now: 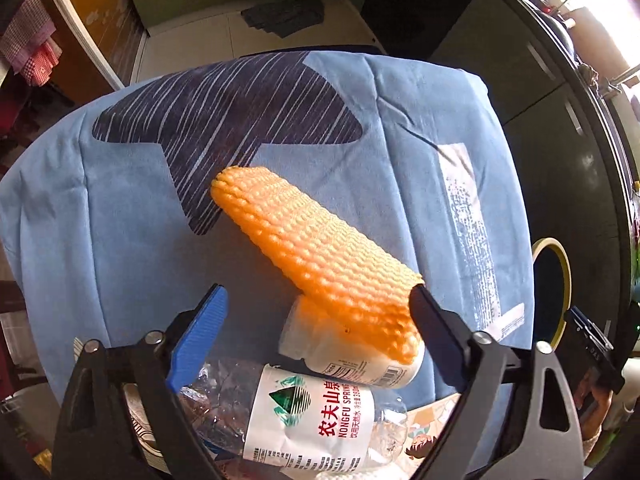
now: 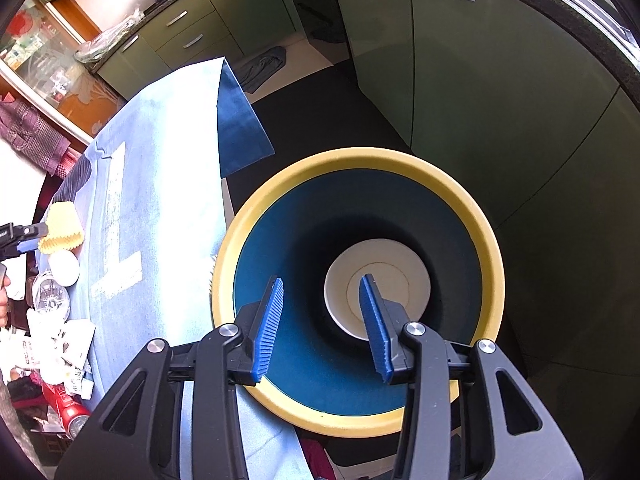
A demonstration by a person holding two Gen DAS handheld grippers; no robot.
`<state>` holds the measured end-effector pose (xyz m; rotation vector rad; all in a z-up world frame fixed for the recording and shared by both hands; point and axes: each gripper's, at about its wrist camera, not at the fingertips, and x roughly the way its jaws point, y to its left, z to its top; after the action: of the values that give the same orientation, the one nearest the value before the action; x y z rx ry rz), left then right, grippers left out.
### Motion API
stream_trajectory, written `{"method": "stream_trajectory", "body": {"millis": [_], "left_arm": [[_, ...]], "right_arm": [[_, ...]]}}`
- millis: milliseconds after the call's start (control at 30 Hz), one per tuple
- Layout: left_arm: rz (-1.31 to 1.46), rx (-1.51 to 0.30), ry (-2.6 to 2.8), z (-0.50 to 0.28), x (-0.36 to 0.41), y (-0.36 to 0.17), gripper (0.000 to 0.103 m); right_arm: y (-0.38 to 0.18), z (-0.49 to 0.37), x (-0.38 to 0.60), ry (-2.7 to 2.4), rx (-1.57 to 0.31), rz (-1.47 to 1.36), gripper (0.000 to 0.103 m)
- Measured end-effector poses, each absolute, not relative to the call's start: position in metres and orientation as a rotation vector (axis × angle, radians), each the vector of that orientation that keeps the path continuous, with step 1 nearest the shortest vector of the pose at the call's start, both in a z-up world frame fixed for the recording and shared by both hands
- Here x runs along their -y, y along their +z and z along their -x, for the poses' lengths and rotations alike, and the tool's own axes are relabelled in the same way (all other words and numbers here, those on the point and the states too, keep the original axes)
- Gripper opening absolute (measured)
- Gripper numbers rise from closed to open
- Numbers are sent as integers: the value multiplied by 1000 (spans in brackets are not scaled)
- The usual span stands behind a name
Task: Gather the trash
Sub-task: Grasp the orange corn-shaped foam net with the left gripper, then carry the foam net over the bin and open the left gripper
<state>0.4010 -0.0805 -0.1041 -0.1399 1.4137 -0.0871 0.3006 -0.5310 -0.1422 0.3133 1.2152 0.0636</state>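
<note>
Blue cloth (image 1: 120,220) under corn cob (image 1: 316,256); left claw (image 1: 316,320) gapes around it; right claw (image 2: 320,320) parted, empty.

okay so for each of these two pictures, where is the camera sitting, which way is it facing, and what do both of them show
Left wrist: on the left tool, facing down at the corn cob, white bottle and water bottle on the blue cloth.
Right wrist: on the right tool, facing down into the yellow-rimmed bin.
Shared: corn cob, both bottles, cloth, bin.
</note>
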Motion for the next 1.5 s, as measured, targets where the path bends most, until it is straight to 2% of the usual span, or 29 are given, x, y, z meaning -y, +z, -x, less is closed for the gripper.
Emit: {"method": "stream_trajectory", "body": {"millis": [133, 200, 233, 367, 467, 667, 933, 1167, 1367, 1433, 1500], "left_arm": [[175, -1454, -77, -409, 78, -117, 60], [215, -1468, -91, -410, 77, -122, 43], [226, -1468, -98, -410, 77, -122, 31], [241, -1426, -136, -410, 79, -110, 15], [238, -1380, -171, -408, 83, -92, 11], [89, -1273, -257, -392, 122, -47, 11], [-102, -1237, -490, -331, 237, -11, 11], [-260, -1256, -621, -295, 352, -29, 11], [-357, -1253, -608, -300, 430, -75, 12], [-373, -1259, -579, -308, 444, -91, 14], [-387, -1268, -551, -313, 453, -103, 24]], "right_arm": [[-145, -301, 533, 71, -1219, -319, 40], [-146, -301, 533, 72, -1218, -319, 40], [-146, -301, 534, 72, -1217, -319, 40], [-146, -299, 536, 78, -1209, -322, 40], [-145, -298, 538, 80, -1201, -327, 40], [-144, -291, 543, 73, -1189, -330, 40], [-124, -269, 556, 45, -1123, -301, 40], [-99, -237, 567, -3, -1046, -225, 40], [-90, -204, 586, -38, -1002, -208, 42], [-91, -195, 593, -42, -998, -211, 43], [-92, -188, 599, -49, -997, -214, 44]]}}
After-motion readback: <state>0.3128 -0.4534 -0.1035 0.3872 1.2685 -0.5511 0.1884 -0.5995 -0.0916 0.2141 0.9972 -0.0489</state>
